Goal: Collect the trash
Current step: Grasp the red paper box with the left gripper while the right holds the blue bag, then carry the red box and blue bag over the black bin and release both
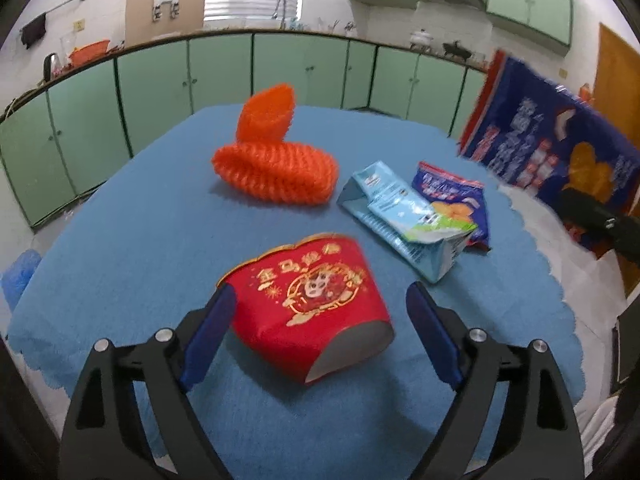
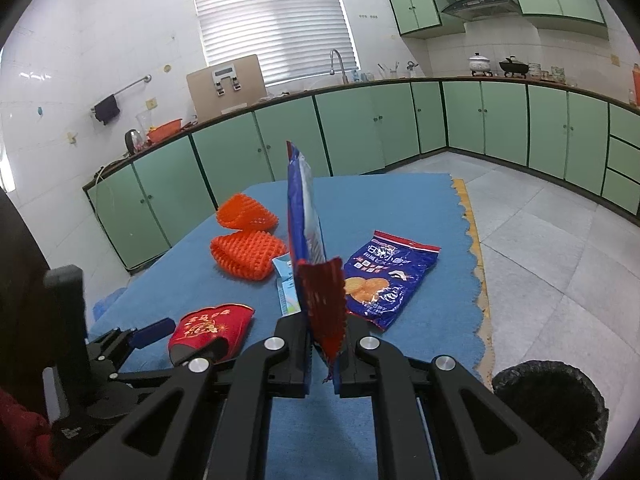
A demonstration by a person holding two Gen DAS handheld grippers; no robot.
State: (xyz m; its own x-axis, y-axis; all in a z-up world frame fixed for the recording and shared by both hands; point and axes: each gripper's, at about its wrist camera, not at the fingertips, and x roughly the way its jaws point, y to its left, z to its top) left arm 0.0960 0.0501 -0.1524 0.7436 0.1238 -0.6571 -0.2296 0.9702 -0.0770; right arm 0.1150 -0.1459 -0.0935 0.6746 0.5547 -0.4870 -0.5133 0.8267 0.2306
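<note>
- Trash still litters the blue tabletop; the black-lined bin stands on the floor beside it.
- Right hand-held gripper pinches a blue snack bag upright; carry it over the bin before releasing.
- Left hand-held gripper gapes wide around the red paper cup; close gently, as it likely crushes easily.

We see bright, even daylight from the blinds window, slightly blown out w/ glare. Shadows under items on the blue mat are soft & faint. Strong fisheye bending at edges, dark vignette in corners. Motion blur on the held snack bag in left view; rest fairly sharp.
</note>
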